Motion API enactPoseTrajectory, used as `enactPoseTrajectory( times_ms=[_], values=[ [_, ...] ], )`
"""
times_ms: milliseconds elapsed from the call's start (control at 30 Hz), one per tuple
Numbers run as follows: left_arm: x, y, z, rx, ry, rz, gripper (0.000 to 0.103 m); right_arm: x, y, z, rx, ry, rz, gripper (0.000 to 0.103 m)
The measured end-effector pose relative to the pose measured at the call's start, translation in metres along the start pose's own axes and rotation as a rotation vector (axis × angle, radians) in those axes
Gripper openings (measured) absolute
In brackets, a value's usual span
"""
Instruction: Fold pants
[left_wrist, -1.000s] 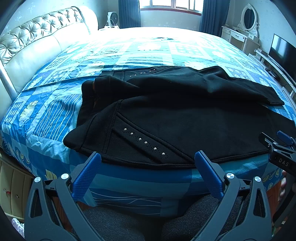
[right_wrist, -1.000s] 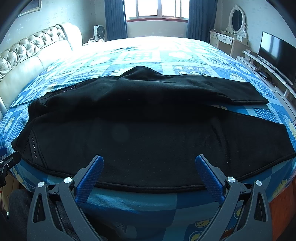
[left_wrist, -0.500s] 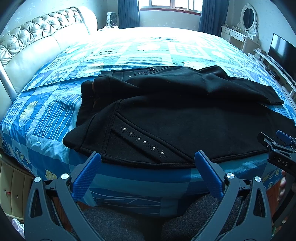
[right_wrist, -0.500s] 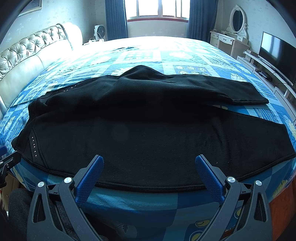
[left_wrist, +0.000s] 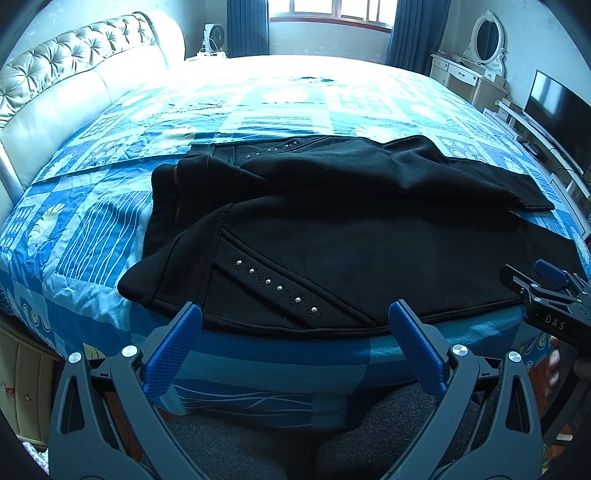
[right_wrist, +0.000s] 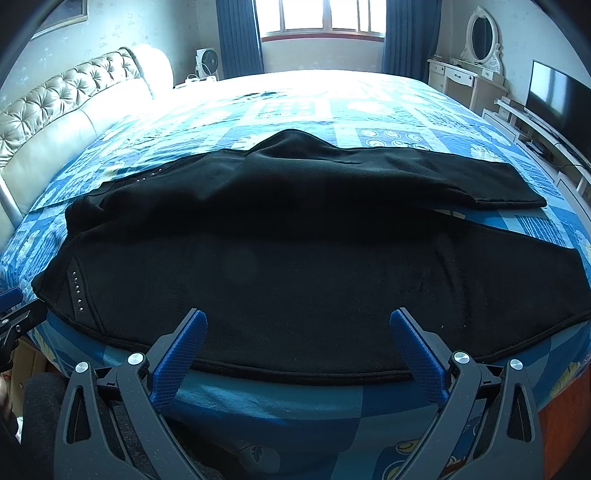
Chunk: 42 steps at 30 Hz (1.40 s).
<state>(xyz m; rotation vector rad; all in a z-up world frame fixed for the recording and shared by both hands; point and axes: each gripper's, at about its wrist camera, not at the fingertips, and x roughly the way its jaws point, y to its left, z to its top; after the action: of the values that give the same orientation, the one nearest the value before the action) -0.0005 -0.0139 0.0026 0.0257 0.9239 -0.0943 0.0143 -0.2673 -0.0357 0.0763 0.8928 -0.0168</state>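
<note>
Black pants (left_wrist: 351, 229) lie spread across the near part of the bed, waist to the left, legs running right. A row of silver studs (left_wrist: 277, 286) marks the near pocket. My left gripper (left_wrist: 293, 321) is open and empty, just short of the waist's near hem. My right gripper (right_wrist: 297, 326) is open and empty at the near edge of the front leg (right_wrist: 314, 288). The far leg (right_wrist: 424, 177) lies behind it with a gap of bedspread between them at the right. The right gripper also shows in the left wrist view (left_wrist: 546, 295).
The bed has a blue patterned bedspread (left_wrist: 295, 103) and a tufted cream headboard (left_wrist: 66, 81) at the left. A dresser with a mirror (right_wrist: 476, 74) and a TV (right_wrist: 557, 103) stand at the right. My lap is below the bed edge.
Both grippers have barely moved and stay open. The pants lie as before.
</note>
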Motion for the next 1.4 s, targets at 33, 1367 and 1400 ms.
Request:
enactPoseTrajectory(
  times_ms=[33, 1367, 1400],
  values=[
    [-0.001, 0.005, 0.005, -0.01, 0.01, -0.011, 0.101, -0.001, -0.001, 0.004, -0.005, -0.002, 0.023, 0.099],
    [0.243, 0.208, 0.194, -0.199, 0.349, -0.495, 0.02, 0.199, -0.001, 0.231, -0.345, 0.263, 0.415, 0.098],
    [0.242, 0.205, 0.195, -0.184, 0.344, -0.486, 0.019, 0.204, 0.005, 0.23, -0.388, 0.287, 0.407, 0.098]
  ],
)
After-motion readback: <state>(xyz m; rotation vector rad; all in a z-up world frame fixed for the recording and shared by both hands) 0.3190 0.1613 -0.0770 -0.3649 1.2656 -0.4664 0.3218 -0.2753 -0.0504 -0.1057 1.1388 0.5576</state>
